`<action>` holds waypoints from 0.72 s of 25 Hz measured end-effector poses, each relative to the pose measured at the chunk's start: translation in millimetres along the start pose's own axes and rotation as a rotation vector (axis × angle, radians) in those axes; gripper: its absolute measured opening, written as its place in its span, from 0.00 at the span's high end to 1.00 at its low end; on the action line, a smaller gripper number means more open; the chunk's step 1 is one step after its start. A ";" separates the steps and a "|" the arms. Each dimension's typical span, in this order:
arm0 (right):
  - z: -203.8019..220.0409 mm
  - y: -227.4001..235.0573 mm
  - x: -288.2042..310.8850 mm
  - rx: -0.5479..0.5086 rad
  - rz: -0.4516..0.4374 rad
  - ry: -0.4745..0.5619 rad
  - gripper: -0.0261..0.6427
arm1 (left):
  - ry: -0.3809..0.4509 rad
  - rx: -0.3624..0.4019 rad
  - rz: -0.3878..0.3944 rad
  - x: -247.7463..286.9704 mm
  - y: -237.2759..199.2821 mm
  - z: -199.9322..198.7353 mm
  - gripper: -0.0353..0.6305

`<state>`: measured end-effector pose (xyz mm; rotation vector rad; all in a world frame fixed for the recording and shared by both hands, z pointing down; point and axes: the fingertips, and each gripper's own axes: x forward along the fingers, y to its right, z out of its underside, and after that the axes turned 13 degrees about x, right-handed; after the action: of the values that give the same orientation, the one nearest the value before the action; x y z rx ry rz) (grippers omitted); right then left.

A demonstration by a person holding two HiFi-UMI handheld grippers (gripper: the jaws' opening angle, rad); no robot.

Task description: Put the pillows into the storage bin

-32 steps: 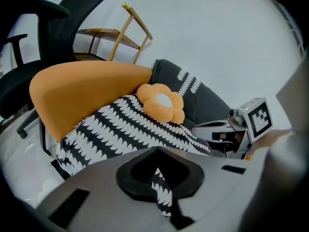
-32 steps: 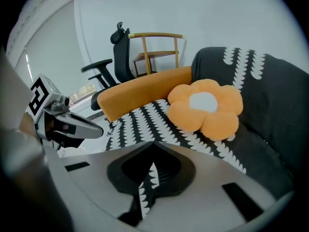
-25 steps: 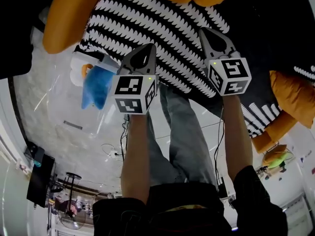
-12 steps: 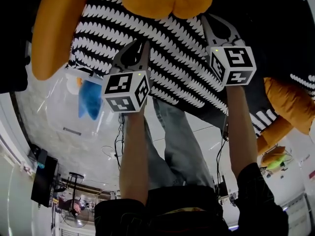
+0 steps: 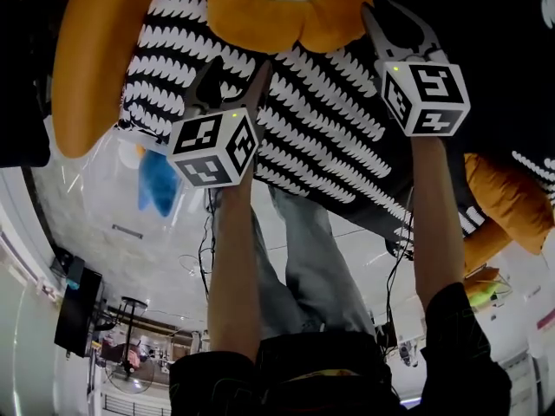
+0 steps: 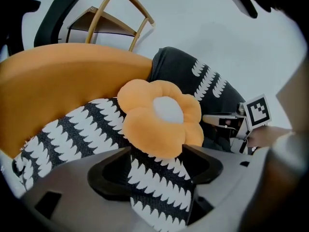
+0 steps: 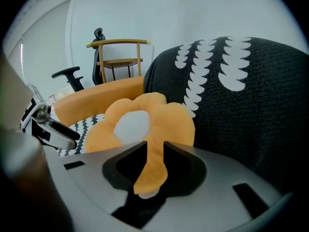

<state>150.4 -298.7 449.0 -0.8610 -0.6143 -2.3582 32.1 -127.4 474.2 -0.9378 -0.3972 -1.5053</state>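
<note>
A black-and-white striped pillow (image 5: 329,120) fills the middle of the head view, with an orange flower pillow (image 5: 286,7) lying on its far part. My left gripper (image 5: 232,74) has just been opening its jaws. They stand wide, and a fold of the striped pillow (image 6: 159,187) still lies between them. My right gripper (image 5: 390,11) has also just been opening a little, and its jaws still pinch a petal of the flower pillow (image 7: 150,149). A clear plastic bin (image 5: 95,198) shows below on the left.
A long orange pillow (image 5: 104,50) lies at the left, and a black pillow with white marks (image 7: 241,105) bulges at the right. Another orange cushion (image 5: 512,198) sits at the right edge. A blue plush (image 5: 158,180) lies in the clear bin. A wooden chair (image 7: 118,57) stands behind.
Both grippers have moved forward, up the head view, along with the striped pillow. The flower pillow has come further into view. The left jaws have spread apart.
</note>
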 end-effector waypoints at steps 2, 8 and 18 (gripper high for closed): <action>-14.8 0.7 2.6 -0.005 -0.009 0.000 0.78 | 0.012 -0.015 -0.014 -2.1 -2.9 -11.9 0.43; -67.3 8.6 -5.6 -0.019 0.018 0.020 0.57 | 0.011 -0.025 -0.043 -7.1 -3.1 -56.3 0.33; -81.8 13.3 33.3 -0.054 0.034 0.018 0.50 | -0.014 -0.119 0.001 25.5 -20.4 -47.2 0.31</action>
<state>101.6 -367.0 418.4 -0.8660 -0.5267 -2.3588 0.0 -174.9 470.0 -1.0421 -0.3204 -1.5351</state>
